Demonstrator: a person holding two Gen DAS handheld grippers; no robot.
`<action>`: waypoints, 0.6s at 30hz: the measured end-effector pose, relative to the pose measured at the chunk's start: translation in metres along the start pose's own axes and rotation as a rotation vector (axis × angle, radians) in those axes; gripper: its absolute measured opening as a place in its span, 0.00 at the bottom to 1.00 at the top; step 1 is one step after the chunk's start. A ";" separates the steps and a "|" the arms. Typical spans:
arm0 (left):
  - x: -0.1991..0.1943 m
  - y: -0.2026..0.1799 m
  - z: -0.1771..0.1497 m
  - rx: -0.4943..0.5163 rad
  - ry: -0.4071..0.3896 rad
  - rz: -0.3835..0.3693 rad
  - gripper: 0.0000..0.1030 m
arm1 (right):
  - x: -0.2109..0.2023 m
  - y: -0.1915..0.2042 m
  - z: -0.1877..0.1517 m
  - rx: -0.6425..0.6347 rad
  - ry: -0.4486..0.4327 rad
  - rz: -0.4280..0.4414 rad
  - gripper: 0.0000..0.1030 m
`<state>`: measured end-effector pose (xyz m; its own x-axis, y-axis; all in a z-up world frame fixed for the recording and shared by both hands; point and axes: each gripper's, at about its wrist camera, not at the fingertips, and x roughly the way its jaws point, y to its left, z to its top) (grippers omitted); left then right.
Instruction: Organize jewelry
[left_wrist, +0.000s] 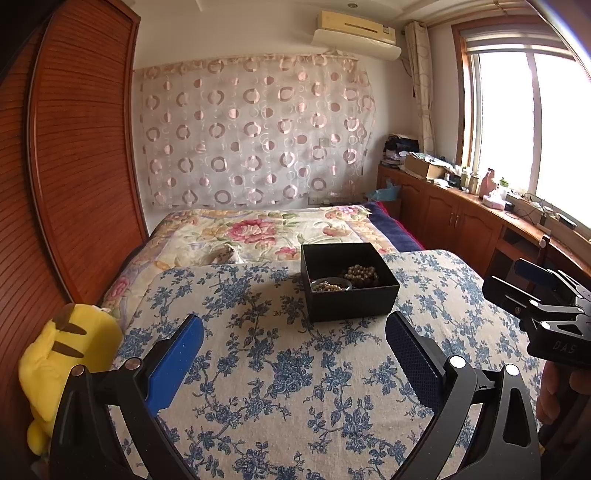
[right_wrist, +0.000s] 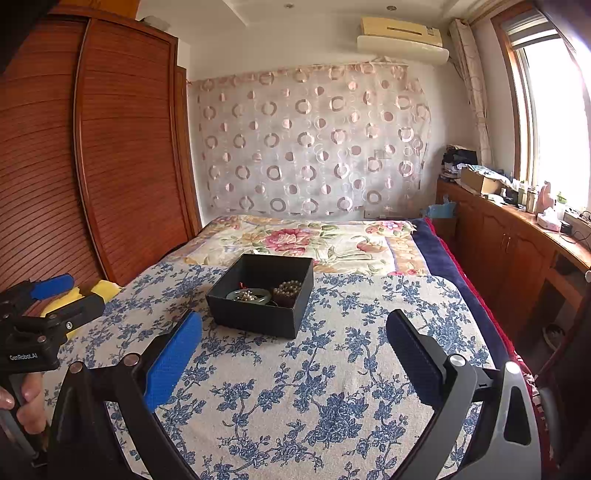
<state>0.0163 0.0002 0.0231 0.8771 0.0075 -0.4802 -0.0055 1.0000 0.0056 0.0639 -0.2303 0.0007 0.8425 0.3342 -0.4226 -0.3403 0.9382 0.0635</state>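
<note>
The black box (left_wrist: 349, 282) sits ahead of both wide-spread, empty grippers, left (left_wrist: 294, 360) and right (right_wrist: 294, 360), holding bead bracelets (left_wrist: 361, 274) and a bangle (right_wrist: 246, 295) gathered together.

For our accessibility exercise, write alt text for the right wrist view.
A black box holding bead bracelets sits on a blue-floral cloth on a bed, beyond the open right gripper. The left gripper shows at left.

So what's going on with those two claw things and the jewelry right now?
Left gripper open, right gripper open, both empty. Bead bracelets and bangle inside black box on blue-flowered cloth. Nothing blocking.
</note>
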 end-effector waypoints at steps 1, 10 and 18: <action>0.000 0.000 0.000 -0.001 -0.001 -0.001 0.93 | 0.000 0.000 -0.001 0.001 0.000 -0.001 0.97; 0.000 0.000 0.000 0.000 -0.002 -0.001 0.93 | 0.000 -0.001 -0.001 0.002 -0.002 -0.003 0.97; 0.001 0.000 0.000 -0.002 -0.003 -0.001 0.93 | 0.000 -0.002 -0.001 0.002 -0.002 -0.003 0.97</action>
<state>0.0165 0.0002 0.0224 0.8786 0.0064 -0.4776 -0.0056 1.0000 0.0031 0.0639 -0.2324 -0.0004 0.8444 0.3311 -0.4213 -0.3364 0.9395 0.0642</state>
